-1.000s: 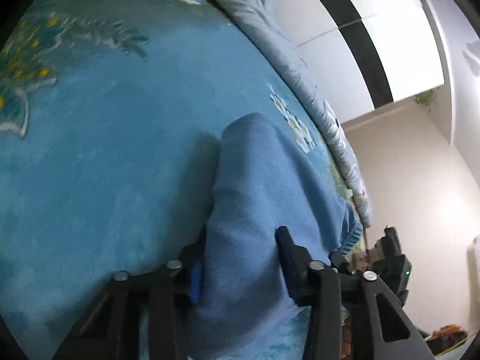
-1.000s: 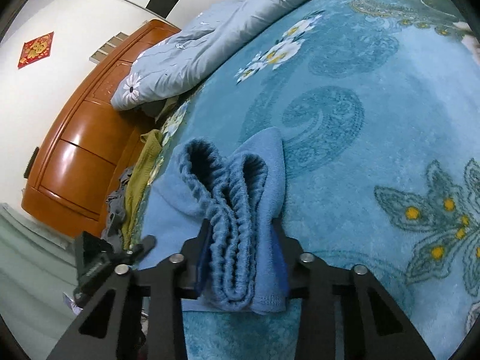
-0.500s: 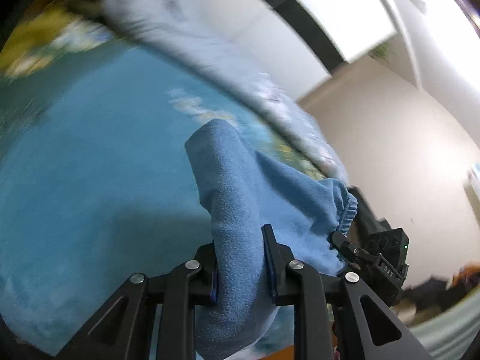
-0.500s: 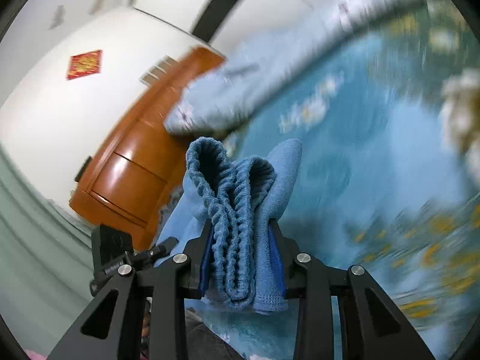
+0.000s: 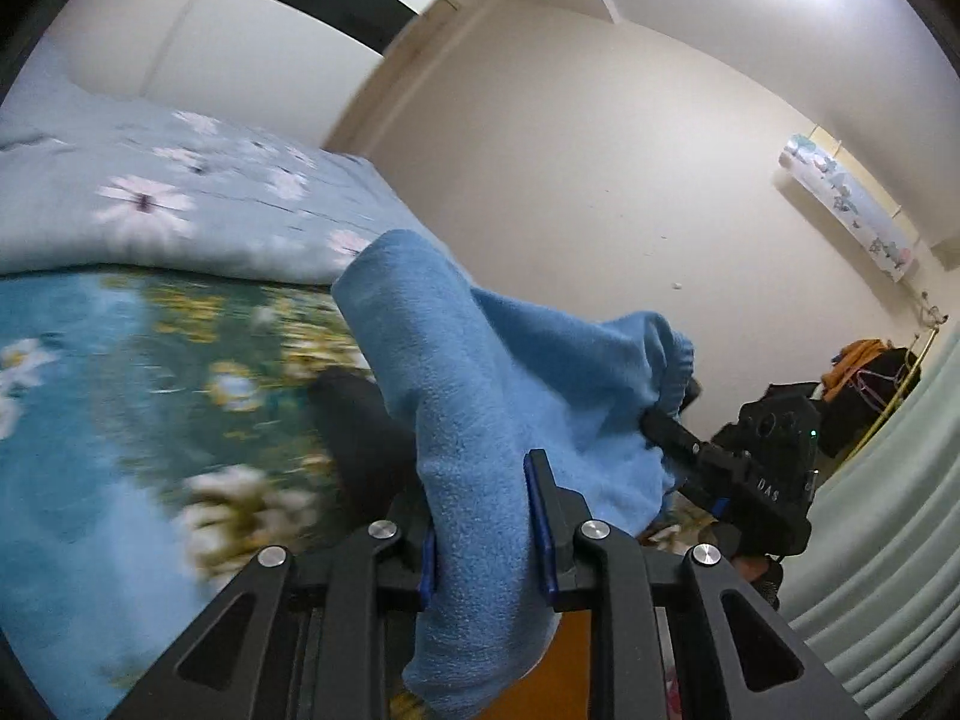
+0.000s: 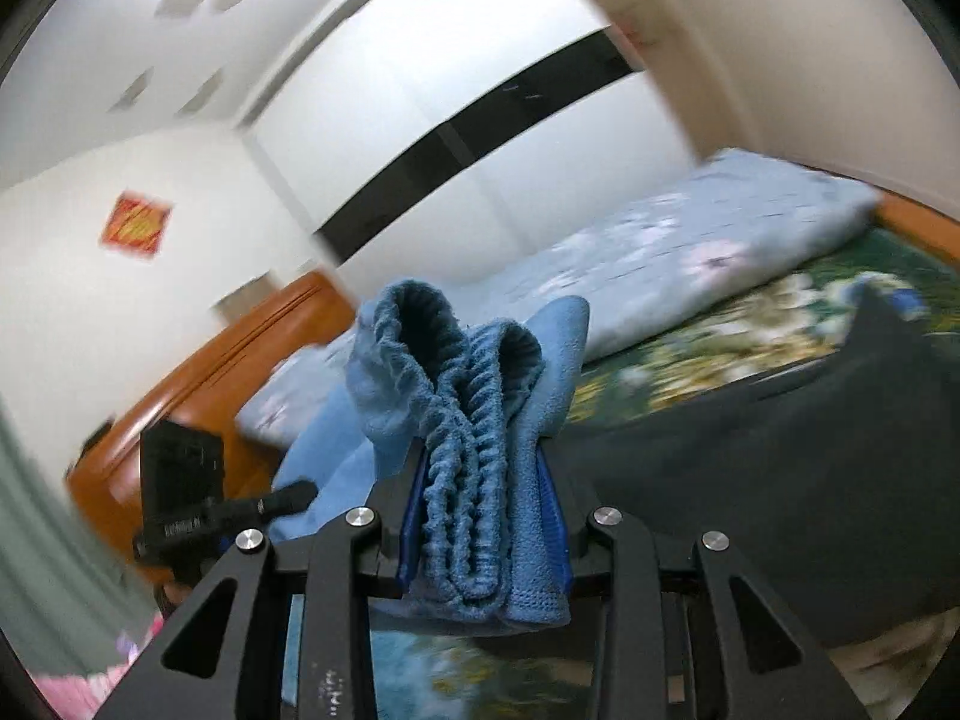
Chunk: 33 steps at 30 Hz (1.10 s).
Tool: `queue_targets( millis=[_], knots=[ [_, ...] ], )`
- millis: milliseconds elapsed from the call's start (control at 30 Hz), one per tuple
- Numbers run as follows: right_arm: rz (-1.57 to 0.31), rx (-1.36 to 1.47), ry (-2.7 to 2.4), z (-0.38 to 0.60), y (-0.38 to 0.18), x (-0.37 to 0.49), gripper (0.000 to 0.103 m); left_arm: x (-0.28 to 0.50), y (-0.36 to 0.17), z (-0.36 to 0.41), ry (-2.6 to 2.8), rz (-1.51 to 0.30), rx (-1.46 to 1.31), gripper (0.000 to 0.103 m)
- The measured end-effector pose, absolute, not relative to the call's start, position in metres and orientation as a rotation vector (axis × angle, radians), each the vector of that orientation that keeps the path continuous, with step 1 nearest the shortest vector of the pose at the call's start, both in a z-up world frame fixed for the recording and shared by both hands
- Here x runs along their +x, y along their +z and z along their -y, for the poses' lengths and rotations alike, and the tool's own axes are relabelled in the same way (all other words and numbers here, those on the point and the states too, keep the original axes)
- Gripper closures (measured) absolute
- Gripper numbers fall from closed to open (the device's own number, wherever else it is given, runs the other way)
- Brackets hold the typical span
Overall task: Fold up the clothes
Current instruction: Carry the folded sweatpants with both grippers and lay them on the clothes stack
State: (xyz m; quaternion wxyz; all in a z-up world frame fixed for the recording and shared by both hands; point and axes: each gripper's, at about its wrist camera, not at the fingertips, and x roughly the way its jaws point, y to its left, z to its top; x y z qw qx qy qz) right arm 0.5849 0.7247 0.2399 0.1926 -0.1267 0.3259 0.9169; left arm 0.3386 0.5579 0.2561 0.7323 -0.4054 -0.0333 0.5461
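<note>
A folded blue fleece garment [image 5: 480, 372] hangs lifted above the bed, held between both grippers. My left gripper [image 5: 486, 516] is shut on its plain folded end. My right gripper [image 6: 483, 516] is shut on its bunched elastic waistband [image 6: 462, 420]. In the left wrist view the right gripper [image 5: 750, 480] shows at the right, holding the far end of the garment. In the right wrist view the left gripper [image 6: 180, 504] shows at the left.
The bed has a teal floral blanket [image 5: 90, 420] and a rolled grey floral quilt [image 5: 150, 204] at its far side. A dark garment [image 6: 780, 480] lies on the bed at the right. A wooden headboard [image 6: 198, 378] and a curtain [image 5: 888, 540] are nearby.
Both grippers have lifted the blue garment off the blanket and tilted upward. The views now show walls and the quilt, where before they looked down on the bed.
</note>
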Motion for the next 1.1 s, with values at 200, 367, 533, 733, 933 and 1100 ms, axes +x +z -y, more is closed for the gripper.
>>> queue_targets(
  millis=[200,367,533,733,933,1100],
  knots=[
    [-0.937,-0.379,2.382,-0.789,0.234,0.640,0.068,0.416,0.234,-0.638,1.283,-0.110,-0.833,0.070],
    [-1.057,-0.417,2.209,-0.830,0.190,0.660,0.066,0.426,0.187,-0.642,1.280,-0.182,-0.919,0.057],
    [-1.118,-0.338,2.179,-0.834,0.167,0.671,0.064,0.414,0.197,-0.622,1.322,-0.163,-0.861,0.044],
    [-0.696,-0.430,2.122,-0.789,0.219,0.647,0.056,0.400,0.209,-0.598,1.372,-0.139,-0.788,0.042],
    [-0.454,-0.388,2.186,-0.747,0.256,0.610,0.056,0.415,0.217,-0.586,1.365,-0.199,-0.722,0.039],
    [-0.565,-0.503,2.167,-0.772,0.231,0.583,0.056,0.424,0.213,-0.574,1.358,-0.279,-0.682,0.039]
  ],
)
